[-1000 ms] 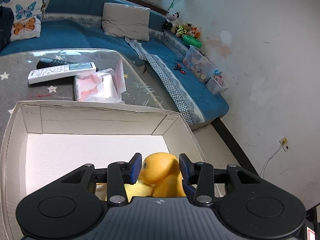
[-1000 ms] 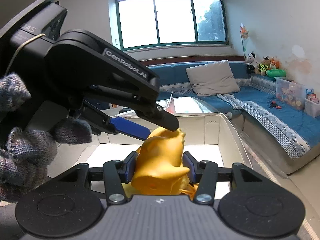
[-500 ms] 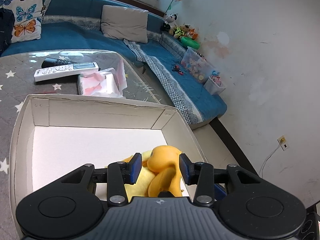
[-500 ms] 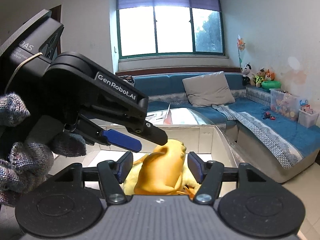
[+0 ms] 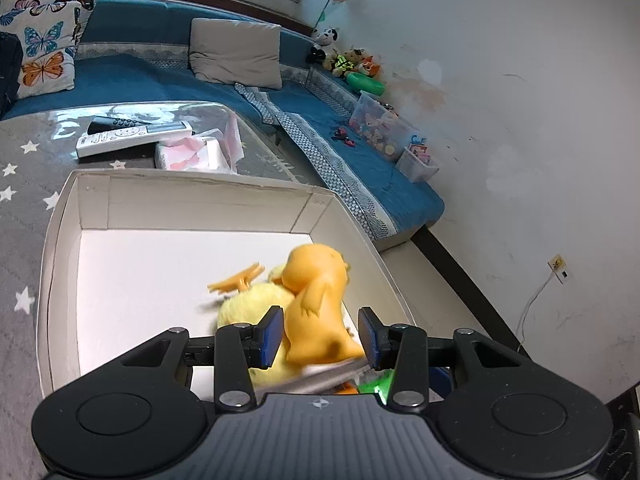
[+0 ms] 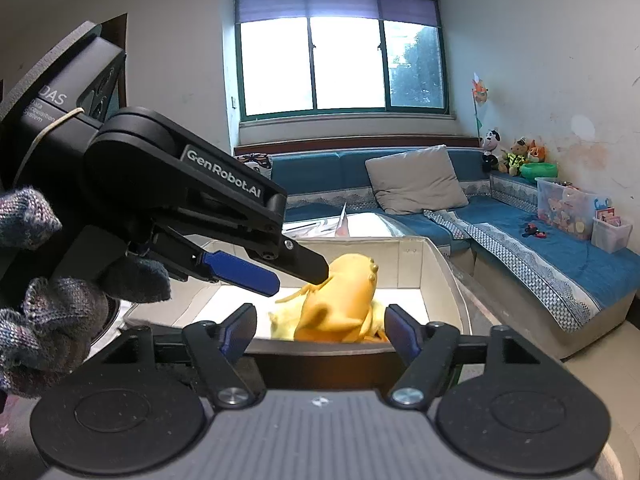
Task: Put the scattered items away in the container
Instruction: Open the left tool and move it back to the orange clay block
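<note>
Both grippers spread wide: left gripper (image 5: 320, 334) and right gripper (image 6: 320, 332) straddle the orange toy (image 5: 318, 300) without gripping it. It lies on a yellow plush (image 5: 248, 308) by the box's (image 5: 60, 248) 3 o'clock wall; bare floor toward 9 o'clock.

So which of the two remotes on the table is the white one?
The nearer remote, lying closer to the white box; the black one sits just behind it.
</note>
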The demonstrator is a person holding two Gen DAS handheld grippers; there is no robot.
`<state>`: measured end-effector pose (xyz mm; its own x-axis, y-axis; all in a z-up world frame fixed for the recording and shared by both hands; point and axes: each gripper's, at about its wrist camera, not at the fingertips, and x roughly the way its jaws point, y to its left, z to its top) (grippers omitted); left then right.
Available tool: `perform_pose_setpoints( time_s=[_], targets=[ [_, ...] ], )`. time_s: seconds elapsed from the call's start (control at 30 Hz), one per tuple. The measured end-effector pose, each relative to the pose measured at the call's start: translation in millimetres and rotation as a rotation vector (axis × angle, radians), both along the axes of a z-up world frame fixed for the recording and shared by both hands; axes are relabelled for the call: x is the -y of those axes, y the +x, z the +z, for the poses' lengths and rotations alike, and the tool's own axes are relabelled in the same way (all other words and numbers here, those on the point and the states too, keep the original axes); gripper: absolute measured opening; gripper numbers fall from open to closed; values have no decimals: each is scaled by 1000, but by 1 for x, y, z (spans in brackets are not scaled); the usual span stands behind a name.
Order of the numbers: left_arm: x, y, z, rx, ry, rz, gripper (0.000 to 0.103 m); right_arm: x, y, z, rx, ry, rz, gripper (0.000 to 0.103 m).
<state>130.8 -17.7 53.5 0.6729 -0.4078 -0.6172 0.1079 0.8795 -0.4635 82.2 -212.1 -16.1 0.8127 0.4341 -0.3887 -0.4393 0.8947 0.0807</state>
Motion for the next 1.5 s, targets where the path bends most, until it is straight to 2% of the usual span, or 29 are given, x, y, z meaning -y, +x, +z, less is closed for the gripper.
perform_pose_setpoints(
  time_s=[0.17, 0.27, 0.33, 0.57, 0.77, 1.27, 1.5],
  targets=[
    [0, -21, -1, 13, 9, -12, 43, 3, -17, -8, -23, -11, 5, 73],
    [1, -31, -4, 19, 17, -15, 43, 4, -24, -11, -35, -16, 2, 79],
    [1, -38, -5, 23, 30, -15, 43, 5, -28, -16, -46, -21, 0, 79],
    [5, -56, -23, -16, 30, -41, 43, 9, -44, -36, -90, -33, -17, 80],
    [10, -54, -41, -76, 31, -54, 43, 11, -41, -49, -129, -53, -37, 83],
    [9, -46, -53, -110, 25, -49, 43, 7, -21, -64, -164, -86, -41, 84],
    [9, -41, -56, -119, 21, -55, 43, 1, -23, -63, -176, -116, 15, 84]
  ],
)
